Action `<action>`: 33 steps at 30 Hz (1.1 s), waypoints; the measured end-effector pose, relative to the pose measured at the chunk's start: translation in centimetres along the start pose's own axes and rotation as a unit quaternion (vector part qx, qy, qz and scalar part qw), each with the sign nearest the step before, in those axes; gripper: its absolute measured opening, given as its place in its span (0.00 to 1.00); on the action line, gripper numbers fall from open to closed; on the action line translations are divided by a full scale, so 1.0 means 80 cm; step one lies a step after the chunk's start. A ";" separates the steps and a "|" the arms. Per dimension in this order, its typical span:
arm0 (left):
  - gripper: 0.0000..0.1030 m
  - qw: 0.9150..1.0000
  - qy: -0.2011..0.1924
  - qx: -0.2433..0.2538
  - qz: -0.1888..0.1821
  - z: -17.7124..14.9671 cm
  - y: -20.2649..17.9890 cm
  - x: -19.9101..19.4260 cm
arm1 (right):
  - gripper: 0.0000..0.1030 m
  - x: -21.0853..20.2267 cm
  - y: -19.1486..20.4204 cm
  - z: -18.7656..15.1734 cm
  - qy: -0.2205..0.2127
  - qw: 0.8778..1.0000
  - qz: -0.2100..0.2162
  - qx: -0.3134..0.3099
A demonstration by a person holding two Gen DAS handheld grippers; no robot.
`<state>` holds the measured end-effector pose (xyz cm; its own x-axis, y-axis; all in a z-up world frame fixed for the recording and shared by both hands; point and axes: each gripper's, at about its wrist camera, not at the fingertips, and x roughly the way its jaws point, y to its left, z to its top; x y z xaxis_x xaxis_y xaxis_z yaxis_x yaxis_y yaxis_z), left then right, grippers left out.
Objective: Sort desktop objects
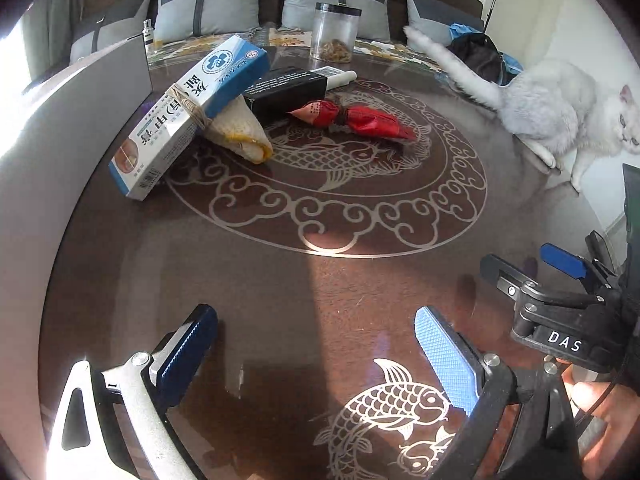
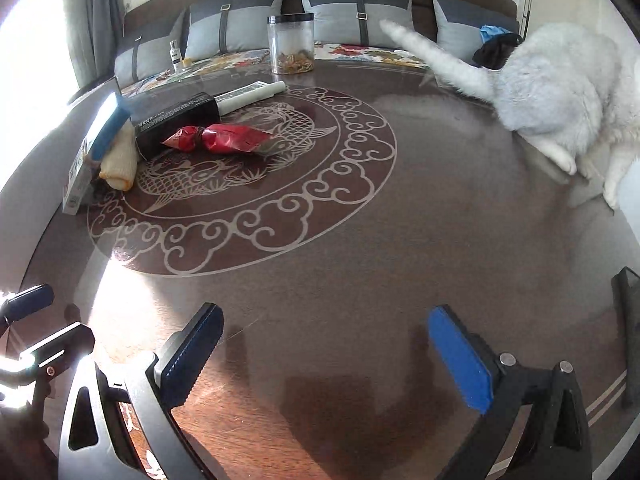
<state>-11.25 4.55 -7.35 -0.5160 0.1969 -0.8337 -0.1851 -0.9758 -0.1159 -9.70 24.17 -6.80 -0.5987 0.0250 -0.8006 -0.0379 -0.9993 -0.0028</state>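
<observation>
A pile lies at the far left of the dark fish-patterned table [image 1: 280,280]. In it a blue-and-white box [image 1: 188,108] leans on a cream cloth roll [image 1: 240,132], beside a black box [image 1: 288,88], a red foil packet [image 1: 352,118] and a white stick-shaped item [image 1: 336,76]. My left gripper [image 1: 316,356] hovers over bare table well short of the pile, open wide, nothing between its fingers. My right gripper [image 2: 326,356] is also open and empty, low over the table, with the red foil packet [image 2: 224,140] and black box [image 2: 172,118] far ahead to its left.
A white cat [image 1: 560,108] sits on the table's right edge, tail stretched across the far side. A clear jar [image 1: 334,32] and a small bottle [image 1: 148,34] stand at the back. A grey container wall [image 1: 80,100] rises at the left. Cushions line a sofa behind.
</observation>
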 end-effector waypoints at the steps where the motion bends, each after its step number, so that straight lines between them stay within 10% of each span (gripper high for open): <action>1: 0.98 1.000 0.001 0.002 0.003 0.004 0.001 0.005 | 1.00 0.002 -0.001 0.000 0.002 1.000 0.001 0.004; 33: 1.00 0.998 -0.016 0.042 0.038 0.023 0.002 0.027 | 1.00 0.011 0.003 0.006 0.006 1.000 -0.013 0.004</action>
<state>-13.92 5.00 -8.15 -0.5572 0.1269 -0.8206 -0.2129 -0.9771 -0.0066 -10.57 23.96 -7.22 -0.5871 0.0502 -0.8080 -0.0590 -0.9981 -0.0191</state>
